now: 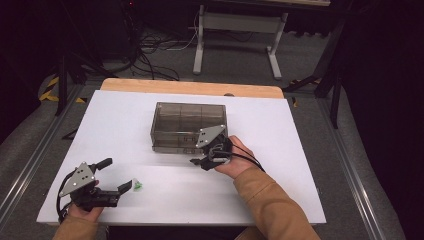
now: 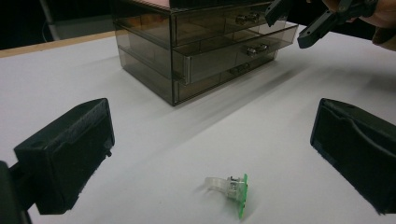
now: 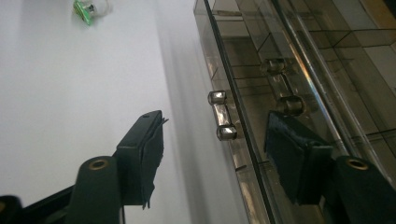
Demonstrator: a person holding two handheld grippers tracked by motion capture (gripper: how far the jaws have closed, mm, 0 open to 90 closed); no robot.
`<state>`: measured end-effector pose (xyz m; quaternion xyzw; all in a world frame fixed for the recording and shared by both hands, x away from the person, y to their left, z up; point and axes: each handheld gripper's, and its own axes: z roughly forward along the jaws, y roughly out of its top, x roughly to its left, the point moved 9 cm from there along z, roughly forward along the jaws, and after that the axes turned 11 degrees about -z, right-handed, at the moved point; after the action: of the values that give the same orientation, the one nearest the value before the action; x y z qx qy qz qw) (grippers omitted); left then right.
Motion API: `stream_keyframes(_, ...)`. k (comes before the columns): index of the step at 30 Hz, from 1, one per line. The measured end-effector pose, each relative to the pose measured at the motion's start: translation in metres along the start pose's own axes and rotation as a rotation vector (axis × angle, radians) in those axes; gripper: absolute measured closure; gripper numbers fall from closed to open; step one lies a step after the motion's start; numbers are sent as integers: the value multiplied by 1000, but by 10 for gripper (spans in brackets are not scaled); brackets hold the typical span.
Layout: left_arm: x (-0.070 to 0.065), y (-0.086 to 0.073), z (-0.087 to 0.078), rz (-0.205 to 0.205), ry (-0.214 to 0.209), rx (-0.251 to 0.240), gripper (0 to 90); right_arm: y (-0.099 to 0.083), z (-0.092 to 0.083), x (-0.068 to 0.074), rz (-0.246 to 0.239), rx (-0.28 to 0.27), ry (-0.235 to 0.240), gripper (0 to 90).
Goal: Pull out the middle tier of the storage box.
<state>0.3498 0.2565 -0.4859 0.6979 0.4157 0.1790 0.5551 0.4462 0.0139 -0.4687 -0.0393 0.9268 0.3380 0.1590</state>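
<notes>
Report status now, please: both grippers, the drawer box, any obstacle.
Left gripper open, astride green-tipped clear clip. Right gripper open at drawer handle of smoky drawer box, middle drawer ajar. Nothing blocking.

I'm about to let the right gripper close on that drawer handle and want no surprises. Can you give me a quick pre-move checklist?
1. Drawer handle between the right gripper jaws: ok.
2. Pads pressing on the handle: not ok, gaps on both sides.
3. Drawer box standing square on the table: ok.
4. Middle drawer already slightly out: ok.
5. Left gripper open and apart from the box: ok.
6. Green-and-clear clip lying outside the drawer's path: ok.
</notes>
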Motion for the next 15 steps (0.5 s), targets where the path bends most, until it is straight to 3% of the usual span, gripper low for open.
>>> stream_keyframes(15,0,0,0,0,0,0,6,-5,18,-3,-26,54,12,427)
